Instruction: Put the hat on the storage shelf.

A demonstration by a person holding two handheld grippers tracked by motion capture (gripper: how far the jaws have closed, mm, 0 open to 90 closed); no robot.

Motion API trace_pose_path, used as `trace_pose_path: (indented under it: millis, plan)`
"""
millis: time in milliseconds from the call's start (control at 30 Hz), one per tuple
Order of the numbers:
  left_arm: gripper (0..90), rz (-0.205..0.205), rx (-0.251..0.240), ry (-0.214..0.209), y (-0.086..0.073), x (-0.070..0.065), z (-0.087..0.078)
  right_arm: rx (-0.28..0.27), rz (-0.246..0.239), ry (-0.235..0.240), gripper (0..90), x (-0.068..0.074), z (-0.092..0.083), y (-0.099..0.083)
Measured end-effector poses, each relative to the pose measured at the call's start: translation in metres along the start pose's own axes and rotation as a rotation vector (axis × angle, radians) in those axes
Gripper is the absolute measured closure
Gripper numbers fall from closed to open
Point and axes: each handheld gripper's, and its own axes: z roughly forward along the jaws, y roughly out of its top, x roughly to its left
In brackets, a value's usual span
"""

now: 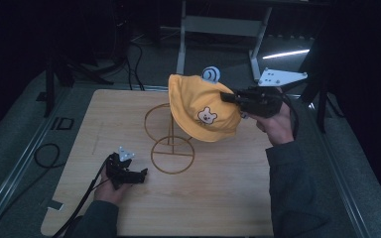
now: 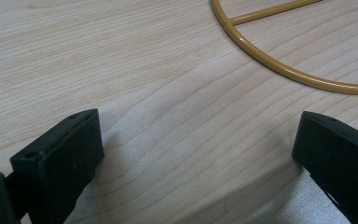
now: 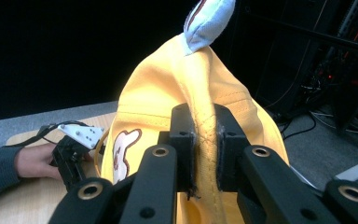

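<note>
A yellow child's hat [image 1: 201, 106] with a bear patch and a small blue-white ear hangs in the air above a gold wire stand [image 1: 171, 141] on the wooden table [image 1: 218, 198]. My right gripper [image 1: 228, 97] is shut on a fold of the hat [image 3: 200, 93]; its two black jaws pinch the yellow fabric between them [image 3: 205, 149]. My left gripper [image 1: 141, 174] rests low on the table at the front left, open, its jaws wide apart over bare wood [image 2: 196, 154]. Part of the stand's ring base [image 2: 279, 65] lies just beyond it.
The stand has a round base ring and an upright loop at the table's middle. A metal table frame [image 1: 218, 29] stands behind the table. Black cables [image 1: 47, 156] lie on the grey floor at the left. Dark surroundings ring the table.
</note>
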Motion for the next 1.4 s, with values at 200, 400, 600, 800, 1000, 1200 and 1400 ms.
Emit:
trace_pose_path:
  millis: [200, 400, 600, 800, 1000, 1200, 1400]
  plan:
    - [1.9, 0.000, 0.000, 0.000, 0.000, 0.000, 0.000, 0.001, -0.006, 0.008, 80.7, 0.001, 0.005, 0.005]
    - [1.9, 0.001, 0.000, -0.001, 0.000, 0.000, 0.000, -0.004, -0.008, 0.019, 80.8, 0.002, 0.012, 0.010]
    - [1.9, -0.001, -0.001, 0.001, 0.000, 0.000, 0.000, -0.004, -0.013, 0.037, 80.8, 0.005, 0.021, 0.014]
    - [2.0, 0.000, -0.001, 0.001, 0.000, 0.000, 0.000, 0.003, -0.014, 0.048, 80.7, 0.006, 0.030, 0.017]
    - [1.9, -0.001, -0.001, -0.001, 0.000, 0.000, 0.000, 0.021, -0.014, 0.051, 80.7, 0.008, 0.040, 0.015]
    - [2.0, 0.000, 0.000, -0.001, 0.000, 0.000, 0.000, 0.037, -0.011, 0.052, 80.6, 0.009, 0.052, 0.015]
    - [1.9, 0.000, 0.000, -0.001, 0.000, 0.000, 0.000, 0.057, -0.019, 0.055, 80.4, 0.013, 0.066, 0.015]
